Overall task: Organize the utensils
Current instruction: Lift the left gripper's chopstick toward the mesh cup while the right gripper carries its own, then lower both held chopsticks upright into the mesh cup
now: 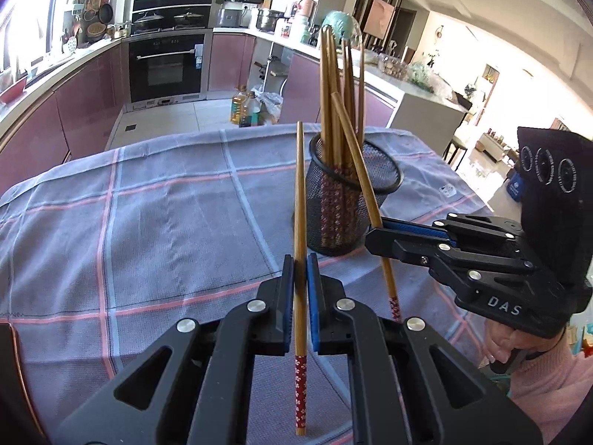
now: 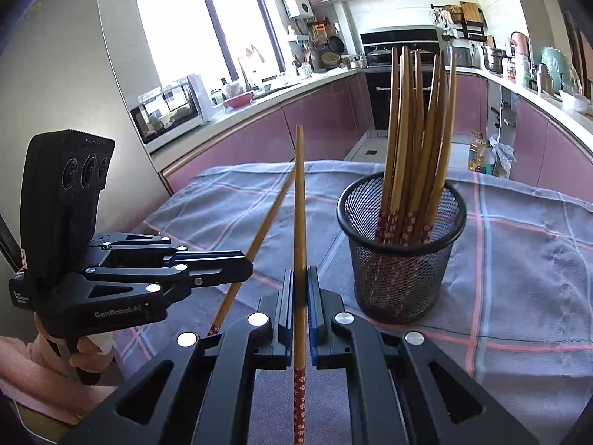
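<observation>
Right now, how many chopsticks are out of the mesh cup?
2: one chopstick clamped in the left hand-held gripper, one in the right hand-held gripper. The rest stand in the mesh cup.

Both hand-held grippers (image 1: 300,259) (image 2: 301,272) clamped shut

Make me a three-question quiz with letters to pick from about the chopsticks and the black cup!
1. Where do most chopsticks stand?
A. in the mesh cup
B. flat on the cloth
C. on the stove

2. What colour is each chopstick's patterned end?
A. green
B. red
C. yellow

3. What is the left gripper doing?
A. hanging open
B. squeezing the cup
C. pinching one chopstick

Answers: 1 A, they stand bunched inside its rim. 2 B, red with small pale flowers. 3 C, its pads press the stick; the right gripper pinches another chopstick.
</observation>
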